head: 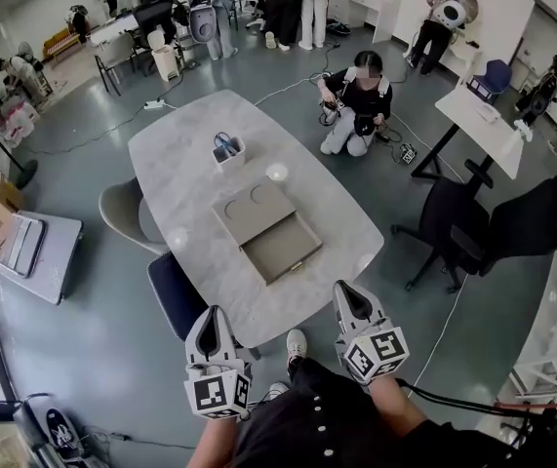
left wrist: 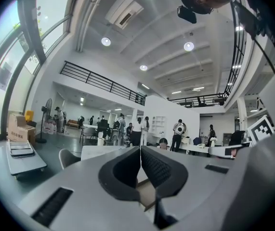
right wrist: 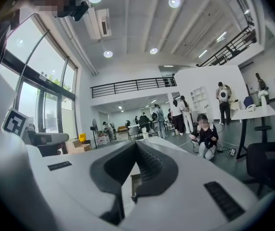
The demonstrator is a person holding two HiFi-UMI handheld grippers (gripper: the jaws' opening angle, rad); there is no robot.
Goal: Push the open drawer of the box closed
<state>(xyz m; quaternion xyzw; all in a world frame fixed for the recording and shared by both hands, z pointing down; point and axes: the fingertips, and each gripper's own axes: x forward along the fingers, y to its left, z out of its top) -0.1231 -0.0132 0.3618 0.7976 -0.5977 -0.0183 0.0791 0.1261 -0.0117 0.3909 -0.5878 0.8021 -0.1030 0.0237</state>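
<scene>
Nearest the person, the left gripper (head: pixel 211 313) and the right gripper (head: pixel 347 289) are held side by side just off the near edge of the counter (head: pixel 182 169), each touching nothing on it. In the left gripper view its dark ribbed fingers (left wrist: pixel 123 170) are pressed together with nothing between them. The right gripper view shows the same: fingers (right wrist: pixel 151 165) closed tip to tip and empty. Just past the two grippers, on the near half of the pale marbled counter, lies the drawer (head: pixel 282 248). It is a shallow grey-beige tray, pulled well out toward the person, bare inside, with a small light handle on the middle of its front edge. It slides out of the box (head: pixel 252 209), a flat square case of the same grey-beige with two round recesses in its top. The box sits askew to the counter's edges, about at the counter's middle. Beyond the box, near the far end, stands a small white holder (head: pixel 228 151) with blue-handled tools in it. A dark blue chair (head: pixel 175 294) is tucked at the counter's left side. Farther off, a person (head: pixel 358 101) in dark clothes kneels on the grey floor.
</scene>
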